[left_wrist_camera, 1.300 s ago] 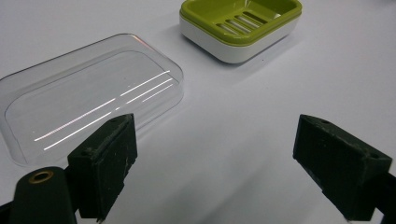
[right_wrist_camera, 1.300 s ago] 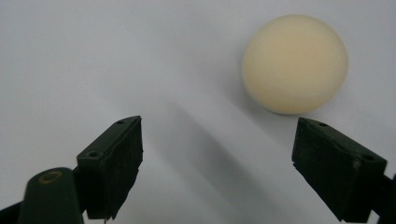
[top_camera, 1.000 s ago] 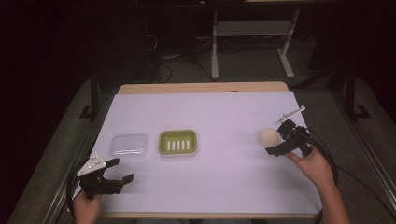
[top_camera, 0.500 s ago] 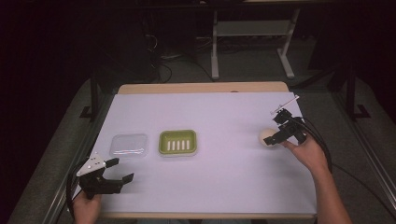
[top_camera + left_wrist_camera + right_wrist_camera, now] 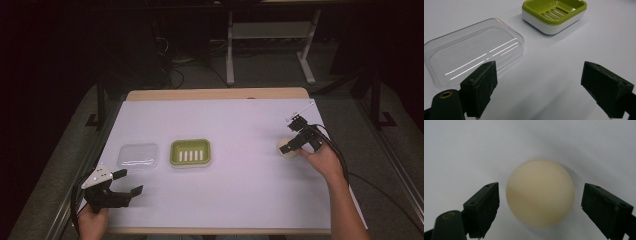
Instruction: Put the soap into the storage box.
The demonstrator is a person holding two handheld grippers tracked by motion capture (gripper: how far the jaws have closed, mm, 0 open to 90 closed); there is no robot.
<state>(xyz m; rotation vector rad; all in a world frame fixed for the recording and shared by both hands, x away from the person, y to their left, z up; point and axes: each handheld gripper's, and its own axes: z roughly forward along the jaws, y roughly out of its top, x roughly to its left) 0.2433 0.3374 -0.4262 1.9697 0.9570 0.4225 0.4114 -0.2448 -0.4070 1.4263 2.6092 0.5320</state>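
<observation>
The cream round soap (image 5: 540, 192) lies between my right jaws, which stand apart, one on each side of it with a small gap to each; I cannot tell that either one touches it. In the high view the right gripper (image 5: 295, 141) sits over this soap (image 5: 286, 148) near the right edge of the worktop (image 5: 240, 190), and the hand (image 5: 320, 161) behind it comes in from the bottom right. Around the soap I see only bare white surface, so there is open room on all sides of it except where the jaws stand.

My left jaws are also apart, and nothing is between them, only the white worktop. The left gripper (image 5: 120, 187) is near the front left corner, close to the front edge. Just ahead of its left jaw lies the clear plastic lid (image 5: 474, 50), flat on the surface, and farther on stands the green soap dish (image 5: 554, 13) with its slotted floor and white base. In the high view the lid (image 5: 138, 155) and the dish (image 5: 190, 152) are beside each other but apart. Between the dish and the soap the worktop is wide and free.
</observation>
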